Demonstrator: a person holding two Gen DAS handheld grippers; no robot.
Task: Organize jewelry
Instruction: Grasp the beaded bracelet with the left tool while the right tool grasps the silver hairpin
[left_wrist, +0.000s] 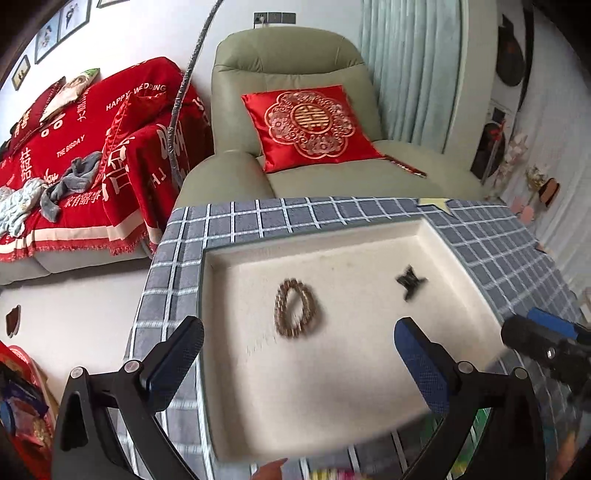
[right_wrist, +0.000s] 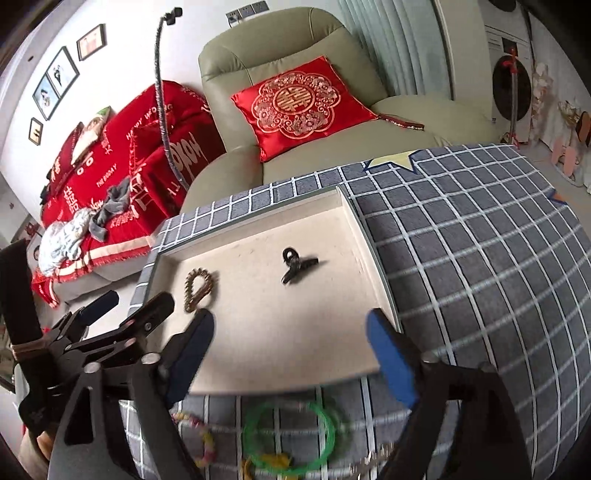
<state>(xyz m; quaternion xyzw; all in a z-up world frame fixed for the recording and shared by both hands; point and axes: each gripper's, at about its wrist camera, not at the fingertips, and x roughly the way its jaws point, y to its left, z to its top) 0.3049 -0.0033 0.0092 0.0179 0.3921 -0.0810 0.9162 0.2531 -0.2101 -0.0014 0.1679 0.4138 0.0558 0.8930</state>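
Observation:
A shallow cream tray (left_wrist: 369, 236) (right_wrist: 332, 369) rests on a grey checked cloth. Inside lie a brown beaded bracelet (left_wrist: 297, 312) (right_wrist: 198, 288) and a small black hair claw (left_wrist: 409, 280) (right_wrist: 293, 266). My left gripper (left_wrist: 299, 347) hangs open above the tray's near half, nothing between its fingers. My right gripper (right_wrist: 290, 338) is open too, over the tray's front edge, holding nothing; its tip shows at the right of the left wrist view (left_wrist: 543, 336). In front of the tray lie a green bangle (right_wrist: 290, 435), a multicoloured beaded bracelet (right_wrist: 201, 439) and a yellow piece (right_wrist: 275, 461).
The checked cloth (right_wrist: 480, 277) covers a low table with a yellow star patch (right_wrist: 393, 158). Behind stands a green armchair (left_wrist: 295, 66) with a red cushion (left_wrist: 310, 125); a red-covered sofa (left_wrist: 74, 147) is at the left. A thin pole (right_wrist: 164, 92) rises beside the armchair.

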